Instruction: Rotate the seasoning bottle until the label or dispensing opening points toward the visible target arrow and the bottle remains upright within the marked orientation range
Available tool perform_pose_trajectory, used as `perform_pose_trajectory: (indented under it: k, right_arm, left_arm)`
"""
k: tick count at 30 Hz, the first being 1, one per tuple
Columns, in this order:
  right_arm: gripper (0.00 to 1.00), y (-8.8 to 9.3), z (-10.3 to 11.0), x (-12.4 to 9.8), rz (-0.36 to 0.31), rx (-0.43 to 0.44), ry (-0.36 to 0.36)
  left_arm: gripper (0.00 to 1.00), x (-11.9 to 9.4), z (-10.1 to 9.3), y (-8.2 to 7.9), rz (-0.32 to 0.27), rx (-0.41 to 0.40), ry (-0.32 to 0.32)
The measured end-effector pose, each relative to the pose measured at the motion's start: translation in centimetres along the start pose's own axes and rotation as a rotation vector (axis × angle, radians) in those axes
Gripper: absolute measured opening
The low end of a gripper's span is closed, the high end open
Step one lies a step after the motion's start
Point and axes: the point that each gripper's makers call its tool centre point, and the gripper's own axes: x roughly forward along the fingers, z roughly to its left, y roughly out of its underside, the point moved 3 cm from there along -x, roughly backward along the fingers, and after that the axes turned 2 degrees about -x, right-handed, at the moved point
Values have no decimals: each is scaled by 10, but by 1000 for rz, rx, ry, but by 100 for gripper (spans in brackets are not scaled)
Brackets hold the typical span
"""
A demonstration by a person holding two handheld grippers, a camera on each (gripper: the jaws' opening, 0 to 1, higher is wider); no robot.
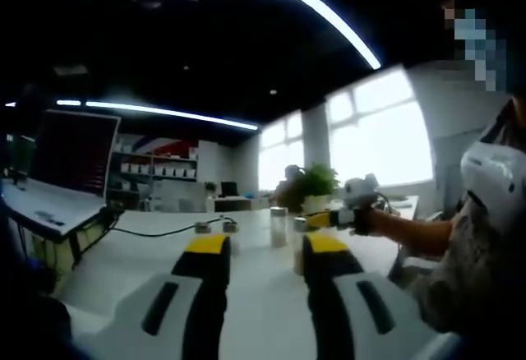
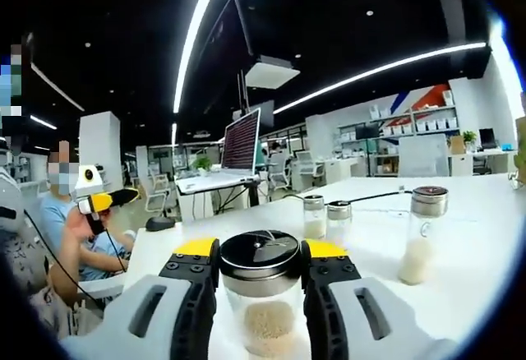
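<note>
- White table (image 2: 485,237): carries everything. No target arrow or marked range is legible on it in either view, so the goal heading can't be read here.
- Right gripper (image 2: 261,271): jaws closed around the seasoning bottle (image 2: 263,298), yellow tips on either side just under its metal lid. Bottle upright on the table, granules in the base.
- Left gripper (image 1: 265,263): jaws partly open, nothing between them, hovering over the table and aimed at the far jars.
- To do the step well, I'd twist about the bottle's own vertical axis with the base flat, slow and in small increments, grip firm so the glass doesn't slip.
- Other jars (image 2: 421,235): standing well apart from the held bottle, so a turn shouldn't touch them.
- Lid opening: a dark mark on top, direction unclear. Label hidden by the jaws.
</note>
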Motion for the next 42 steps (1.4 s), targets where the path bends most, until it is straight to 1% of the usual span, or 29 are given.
perform_pose_trajectory:
  k: [5, 8, 12, 18, 22, 26, 28, 30, 31, 35, 37, 40, 42]
  right_arm:
    - [39, 0, 1, -1, 15, 0, -44]
    - [39, 0, 2, 0, 7, -3, -83]
    - [38, -2, -3, 0, 16, -1, -125]
    - [38, -2, -1, 1, 33, -7, -191]
    - [38, -1, 2, 1, 20, 5, -267]
    - [38, 0, 4, 1, 11, -8, -294]
    - [38, 0, 5, 2, 4, 2, -332]
    - [38, 1, 8, 3, -1, 6, -393]
    - [38, 1, 8, 4, -1, 10, -401]
    - [38, 1, 11, 6, 9, 9, -469]
    - [38, 2, 13, 6, 13, 19, -514]
    - [39, 3, 13, 6, -3, 30, -564]
    - [39, 3, 14, 6, -10, 29, -577]
  left_arm:
    - [37, -1, -1, -1, -4, -4, 1]
    - [37, -1, -1, 0, -2, -4, 2]
    - [37, 1, -4, 0, -9, -14, 24]
    - [37, 0, -4, -1, -13, -15, 25]
    - [37, 0, -4, -1, -14, -18, 27]
    - [37, 0, -5, -2, -16, -18, 30]
    - [37, 0, -5, -2, -19, -20, 31]
    - [37, 0, -5, -2, -20, -22, 32]
    - [37, 0, -6, -2, -18, -22, 33]
    - [37, 5, -11, -1, -10, -21, 40]
    - [37, 7, -14, -1, -8, -19, 50]
    - [37, 9, -18, 0, -2, -13, 59]
    - [37, 10, -19, 0, 2, -11, 61]
